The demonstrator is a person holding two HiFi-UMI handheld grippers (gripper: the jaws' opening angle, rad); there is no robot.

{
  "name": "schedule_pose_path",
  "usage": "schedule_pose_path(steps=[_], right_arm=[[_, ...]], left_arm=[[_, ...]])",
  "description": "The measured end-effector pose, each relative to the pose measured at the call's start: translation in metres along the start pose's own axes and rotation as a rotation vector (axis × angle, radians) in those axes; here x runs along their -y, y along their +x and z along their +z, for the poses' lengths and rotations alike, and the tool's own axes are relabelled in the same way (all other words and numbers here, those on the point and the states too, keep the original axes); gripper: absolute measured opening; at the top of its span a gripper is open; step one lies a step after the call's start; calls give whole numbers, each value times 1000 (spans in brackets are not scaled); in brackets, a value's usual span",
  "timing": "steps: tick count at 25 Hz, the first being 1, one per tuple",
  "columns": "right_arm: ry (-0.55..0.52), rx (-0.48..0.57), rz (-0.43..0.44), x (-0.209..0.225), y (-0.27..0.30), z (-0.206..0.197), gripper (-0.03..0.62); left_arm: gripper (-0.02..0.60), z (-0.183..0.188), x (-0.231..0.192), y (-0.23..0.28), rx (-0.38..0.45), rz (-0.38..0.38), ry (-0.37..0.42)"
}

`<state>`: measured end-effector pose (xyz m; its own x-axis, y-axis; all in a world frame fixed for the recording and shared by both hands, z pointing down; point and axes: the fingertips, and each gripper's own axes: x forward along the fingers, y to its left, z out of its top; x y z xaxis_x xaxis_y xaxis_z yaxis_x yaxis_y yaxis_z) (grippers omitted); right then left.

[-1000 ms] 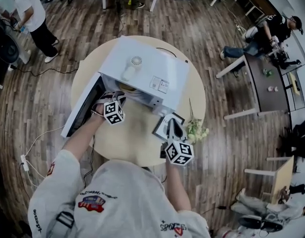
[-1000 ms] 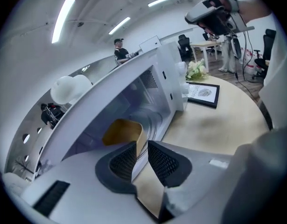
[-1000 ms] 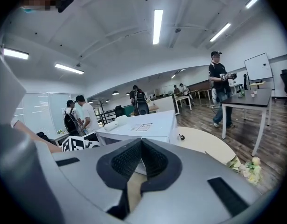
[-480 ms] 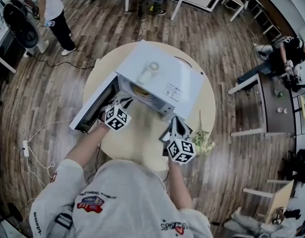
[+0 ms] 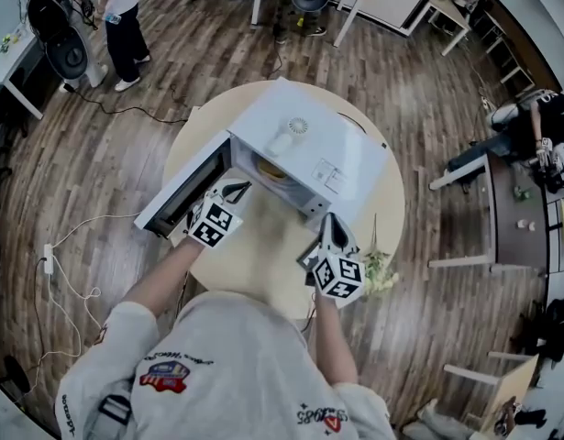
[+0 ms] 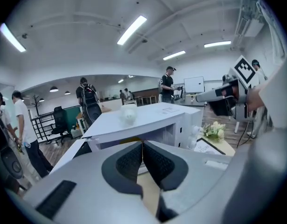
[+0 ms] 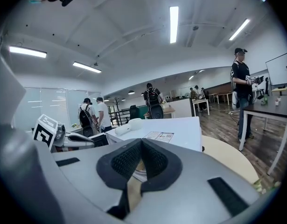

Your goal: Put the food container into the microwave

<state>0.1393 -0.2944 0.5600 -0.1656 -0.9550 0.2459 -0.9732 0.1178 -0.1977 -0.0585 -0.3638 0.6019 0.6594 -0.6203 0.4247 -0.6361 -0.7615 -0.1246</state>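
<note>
A white microwave [image 5: 304, 145] stands on the round table [image 5: 263, 264], its door [image 5: 181, 195] swung open to the left. Inside the cavity sits the yellowish food container [image 5: 268, 170], apart from both grippers. My left gripper [image 5: 231, 191] hovers just in front of the opening; its jaws have just been closing and now meet with nothing between them [image 6: 143, 146]. My right gripper [image 5: 333, 225] is by the microwave's front right corner, also shut and empty [image 7: 142, 143]. The microwave's top fills the middle of both gripper views [image 6: 148, 115] [image 7: 166, 125].
A small white object [image 5: 289, 136] lies on the microwave's top. White flowers [image 5: 378, 269] and a framed card [image 6: 211, 146] sit at the table's right edge. Cables [image 5: 61, 282] trail on the floor at left. People, chairs and desks stand around the room.
My left gripper has drawn back from the microwave's opening, lifted and rolled. My right gripper has shifted a little toward the microwave's front corner. The container stays inside.
</note>
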Motion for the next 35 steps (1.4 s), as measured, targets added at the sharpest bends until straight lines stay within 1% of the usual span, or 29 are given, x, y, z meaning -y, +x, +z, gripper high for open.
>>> schedule_pose_path(steps=[2, 6, 11, 15, 25, 35], right_arm=[[-17, 12, 4, 0, -1, 3, 5], [-39, 40, 6, 2, -4, 11, 5], [-57, 70, 8, 1, -6, 27, 5], [-73, 87, -2, 5, -5, 28, 5], [-105, 116, -24, 7, -14, 30, 5], [-117, 123, -24, 3, -15, 29, 3]], left_arm=[[8, 12, -1, -7, 47, 3, -36], [5, 32, -5, -20, 114, 10, -79], [5, 59, -12, -33, 187, 16, -75], [5, 62, -17, -36, 218, 21, -89], [5, 71, -21, -44, 271, 48, -170], [5, 73, -16, -44, 277, 40, -156]])
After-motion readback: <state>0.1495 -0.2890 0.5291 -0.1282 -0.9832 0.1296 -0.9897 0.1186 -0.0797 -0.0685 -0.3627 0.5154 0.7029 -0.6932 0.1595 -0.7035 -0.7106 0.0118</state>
